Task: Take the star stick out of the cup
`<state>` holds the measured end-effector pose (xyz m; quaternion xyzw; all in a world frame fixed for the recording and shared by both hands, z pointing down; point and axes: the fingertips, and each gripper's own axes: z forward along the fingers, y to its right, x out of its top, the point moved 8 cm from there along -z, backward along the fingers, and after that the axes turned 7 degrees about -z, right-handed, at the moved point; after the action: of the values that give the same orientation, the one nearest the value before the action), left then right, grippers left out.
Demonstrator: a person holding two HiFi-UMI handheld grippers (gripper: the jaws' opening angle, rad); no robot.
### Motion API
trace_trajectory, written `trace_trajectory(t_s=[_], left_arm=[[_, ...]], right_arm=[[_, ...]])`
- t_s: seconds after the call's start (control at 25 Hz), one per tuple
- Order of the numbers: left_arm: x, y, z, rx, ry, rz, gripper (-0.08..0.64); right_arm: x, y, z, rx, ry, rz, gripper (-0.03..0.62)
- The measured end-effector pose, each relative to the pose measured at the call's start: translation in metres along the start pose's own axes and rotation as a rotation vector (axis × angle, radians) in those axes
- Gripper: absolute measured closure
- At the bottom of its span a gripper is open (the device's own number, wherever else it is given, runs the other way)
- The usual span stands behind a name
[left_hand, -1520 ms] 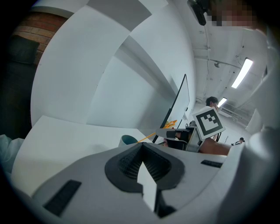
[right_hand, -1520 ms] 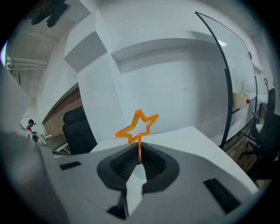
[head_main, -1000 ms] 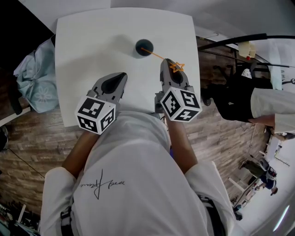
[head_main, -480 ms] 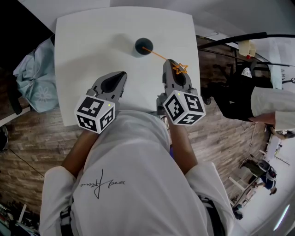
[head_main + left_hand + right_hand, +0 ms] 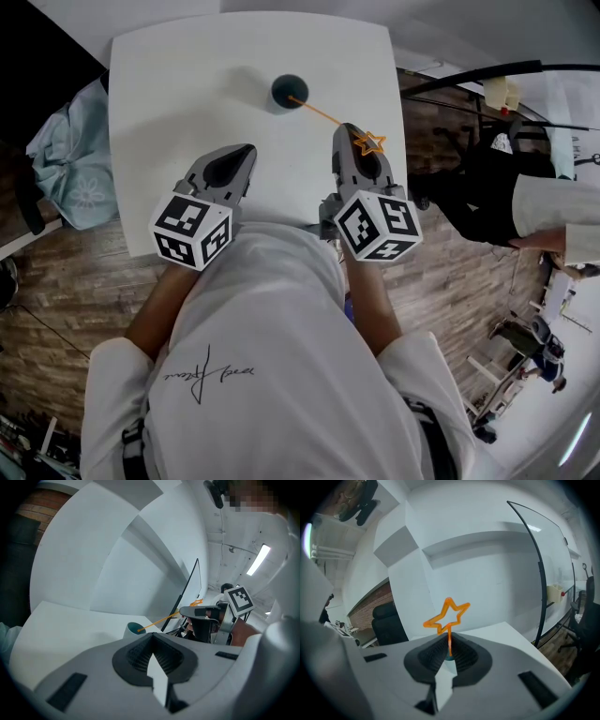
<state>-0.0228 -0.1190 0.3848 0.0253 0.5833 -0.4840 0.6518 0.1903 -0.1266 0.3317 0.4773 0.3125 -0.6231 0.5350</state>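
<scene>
Orange, thin star stick (image 5: 449,637) leans from round cup (image 5: 290,91), pinched by right tongs (image 5: 449,656); left tongs (image 5: 152,653) closed, empty.

White desk (image 5: 187,112) on wood floor (image 5: 75,281); lt-blue cloth (image 5: 70,164) at left, blk chair (image 5: 473,202) and white sleeve (image 5: 553,211) at right.
</scene>
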Motion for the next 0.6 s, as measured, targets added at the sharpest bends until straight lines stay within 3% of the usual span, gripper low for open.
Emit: trace_trajectory(t_s=[0.6], left_arm=[[-0.003, 0.0, 0.0, -0.001, -0.007, -0.008, 0.557]], right_arm=[[0.003, -0.006, -0.017, 0.036, 0.007, 0.024, 0.566]])
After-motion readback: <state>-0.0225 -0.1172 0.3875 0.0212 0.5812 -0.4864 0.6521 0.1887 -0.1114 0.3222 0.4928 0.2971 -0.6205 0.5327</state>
